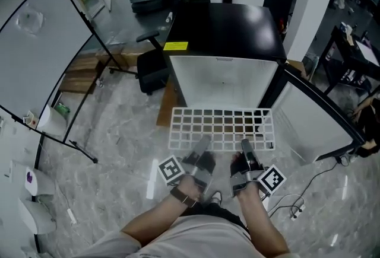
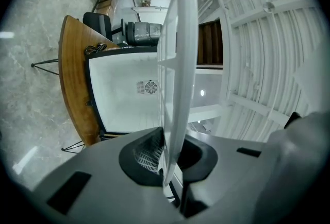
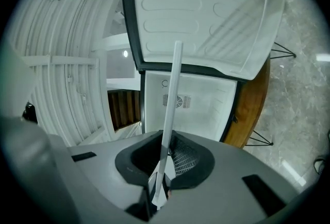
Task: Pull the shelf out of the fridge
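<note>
Both tongs pinch the near edge of the white wire shelf (image 1: pixel 219 126), side by side. The left tongs (image 1: pixel 202 147) are nearly closed, and their 2 pads press on the shelf rim, which runs edge-on between them in the left gripper view. The right tongs (image 1: pixel 245 147) clamp the same rim in the same way. The shelf hangs level above the floor (image 1: pixel 119 132), just in front of the black fridge (image 1: pixel 225 31), whose door (image 1: pixel 312 123) stands open at the right.

The scene is viewed steeply downward from head height. Both gripper views are aimed close along the white wire-grid shelf (image 2: pixel 178 63) into the open black fridge (image 3: pixel 206 109), shared by all.
</note>
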Demonstrator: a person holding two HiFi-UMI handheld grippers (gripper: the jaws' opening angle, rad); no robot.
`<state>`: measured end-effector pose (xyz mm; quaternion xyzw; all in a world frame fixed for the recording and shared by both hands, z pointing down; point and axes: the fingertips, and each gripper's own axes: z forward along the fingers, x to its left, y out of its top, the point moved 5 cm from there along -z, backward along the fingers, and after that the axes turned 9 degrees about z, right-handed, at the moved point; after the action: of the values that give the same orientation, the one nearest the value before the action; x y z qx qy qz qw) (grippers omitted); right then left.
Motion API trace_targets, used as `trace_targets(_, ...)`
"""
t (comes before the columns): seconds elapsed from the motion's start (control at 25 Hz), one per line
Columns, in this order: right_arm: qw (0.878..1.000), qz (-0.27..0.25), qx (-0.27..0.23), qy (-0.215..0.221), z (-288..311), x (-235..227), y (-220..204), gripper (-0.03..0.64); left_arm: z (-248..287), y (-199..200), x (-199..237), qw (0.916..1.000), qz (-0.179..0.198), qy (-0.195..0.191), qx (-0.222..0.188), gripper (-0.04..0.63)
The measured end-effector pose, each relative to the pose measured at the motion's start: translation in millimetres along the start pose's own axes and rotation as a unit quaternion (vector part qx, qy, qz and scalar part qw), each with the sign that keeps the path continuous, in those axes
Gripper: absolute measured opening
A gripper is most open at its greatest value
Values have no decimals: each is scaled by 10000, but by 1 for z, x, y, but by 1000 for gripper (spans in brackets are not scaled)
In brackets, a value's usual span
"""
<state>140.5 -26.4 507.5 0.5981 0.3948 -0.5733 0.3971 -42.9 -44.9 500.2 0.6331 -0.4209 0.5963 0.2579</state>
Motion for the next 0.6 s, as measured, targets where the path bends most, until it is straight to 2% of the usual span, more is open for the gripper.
trace_targets(0.6, 9991, -72, -418, -52, -60, 2, -70, 44, -74, 2, -12, 9982, -111, -44, 588, 28)
